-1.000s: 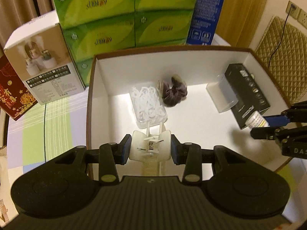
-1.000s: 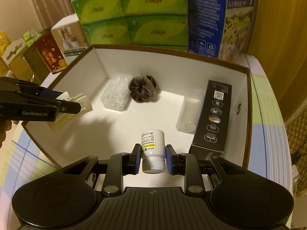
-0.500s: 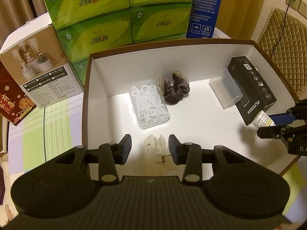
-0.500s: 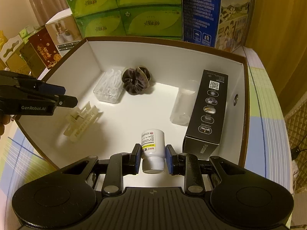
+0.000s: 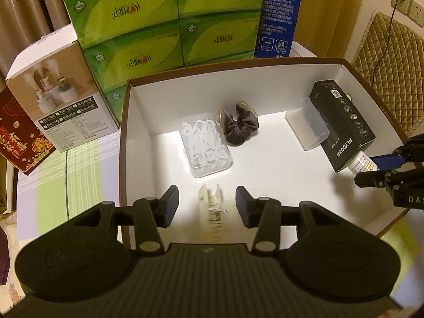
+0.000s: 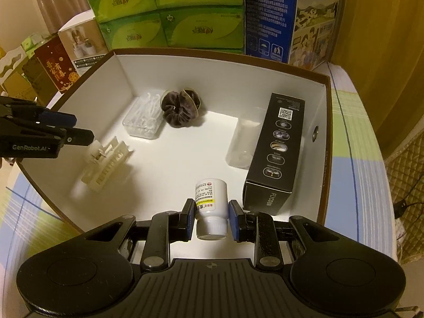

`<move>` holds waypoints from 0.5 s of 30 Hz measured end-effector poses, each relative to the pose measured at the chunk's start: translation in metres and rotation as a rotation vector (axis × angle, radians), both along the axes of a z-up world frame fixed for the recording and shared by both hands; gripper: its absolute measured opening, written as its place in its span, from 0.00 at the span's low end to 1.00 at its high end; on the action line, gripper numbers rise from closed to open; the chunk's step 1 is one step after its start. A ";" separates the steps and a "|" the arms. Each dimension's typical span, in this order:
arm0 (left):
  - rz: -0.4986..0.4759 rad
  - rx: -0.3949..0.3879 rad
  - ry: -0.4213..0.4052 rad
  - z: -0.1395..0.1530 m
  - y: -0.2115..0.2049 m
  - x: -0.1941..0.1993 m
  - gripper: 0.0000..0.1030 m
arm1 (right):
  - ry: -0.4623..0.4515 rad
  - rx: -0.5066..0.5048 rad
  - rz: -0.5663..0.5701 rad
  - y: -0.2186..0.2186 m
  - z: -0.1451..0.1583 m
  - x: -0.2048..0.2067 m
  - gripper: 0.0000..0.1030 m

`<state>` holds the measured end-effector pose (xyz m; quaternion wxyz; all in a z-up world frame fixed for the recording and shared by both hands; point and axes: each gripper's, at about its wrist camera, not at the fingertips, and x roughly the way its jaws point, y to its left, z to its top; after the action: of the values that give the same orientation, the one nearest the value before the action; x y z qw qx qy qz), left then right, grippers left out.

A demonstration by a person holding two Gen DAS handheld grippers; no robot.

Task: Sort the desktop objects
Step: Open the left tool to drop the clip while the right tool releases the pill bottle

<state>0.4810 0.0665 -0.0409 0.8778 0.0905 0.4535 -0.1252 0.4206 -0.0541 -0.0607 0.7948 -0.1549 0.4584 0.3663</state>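
Note:
A white hair claw clip (image 5: pixel 212 204) lies on the floor of the white box with a brown rim (image 5: pixel 137 122), near its front left wall. My left gripper (image 5: pixel 206 198) hovers just above the clip. Its jaws are opening, and the clip sits between the fingers without touching the pads. In the right wrist view the clip (image 6: pixel 106 161) rests below the left gripper (image 6: pixel 82 135). My right gripper (image 6: pixel 209 212) is shut on a white medicine bottle (image 6: pixel 211 201), held over the box floor (image 6: pixel 172 159) beside a black carton (image 6: pixel 275 148).
Inside the box are a clear case of floss picks (image 5: pixel 205 143), a dark scrunchie (image 5: pixel 239 126), a clear plastic container (image 5: pixel 307 123) and the black carton (image 5: pixel 341 122). Green tissue packs (image 5: pixel 159 26), a blue carton (image 5: pixel 281 13) and two gift boxes (image 5: pixel 58 100) stand behind it.
My left gripper has let go of the hair clip, which now lies on the box floor, and its jaws have spread. The right gripper still holds the bottle in the same spot.

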 end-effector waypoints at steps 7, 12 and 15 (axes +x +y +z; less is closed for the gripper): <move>0.005 0.002 -0.020 0.008 -0.001 -0.008 0.49 | -0.015 0.021 -0.009 -0.003 0.007 -0.002 0.25; 0.003 0.000 -0.036 0.016 -0.002 -0.015 0.55 | -0.045 0.041 -0.020 -0.006 0.017 -0.007 0.59; 0.007 0.004 -0.055 0.021 -0.002 -0.019 0.63 | -0.049 0.046 -0.016 -0.008 0.023 -0.011 0.65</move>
<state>0.4617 0.0644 -0.0195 0.8902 0.0942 0.4296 -0.1186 0.4099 -0.0616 -0.0373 0.8119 -0.1416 0.4315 0.3668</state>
